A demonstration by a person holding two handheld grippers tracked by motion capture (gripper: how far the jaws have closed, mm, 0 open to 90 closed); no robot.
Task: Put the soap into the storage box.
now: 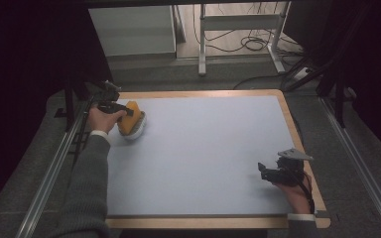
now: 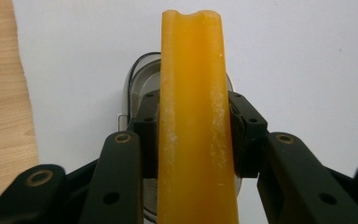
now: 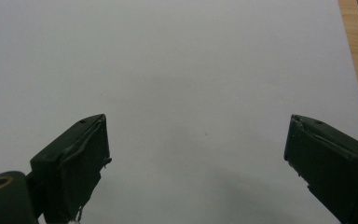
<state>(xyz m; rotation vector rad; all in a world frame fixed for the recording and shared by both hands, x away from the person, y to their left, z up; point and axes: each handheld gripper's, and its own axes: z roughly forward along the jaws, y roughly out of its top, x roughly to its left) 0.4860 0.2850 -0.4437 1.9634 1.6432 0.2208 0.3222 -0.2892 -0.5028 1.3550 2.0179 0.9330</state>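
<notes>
Pale blue matting covers the tabletop [image 1: 203, 148], framed by a wooden edge, with dark floor and desk legs beyond. At its far-left corner an orange sponge [image 1: 130, 117] stands on edge, pinched by the left gripper [image 1: 127, 112] directly over a small bowl [image 1: 137, 130] with a shiny rim. In the left gripper view the sponge [image 2: 192, 121] runs up between the two black jaws, whose pads press its broad faces, and the bowl [image 2: 137, 79] shows behind it. The sponge looks light and soft — it should give under pressure, so a hold across the flat faces near the middle, as here, seems safest; a grip near a corner would likely let it bend or twist. The left forearm reaches in along the tabletop's left side, the hand wrapped around the handle. The right gripper [image 1: 264, 171] rests low near the right edge — its jaws [image 3: 196, 154] spread wide over bare matting, holding nothing.
</notes>
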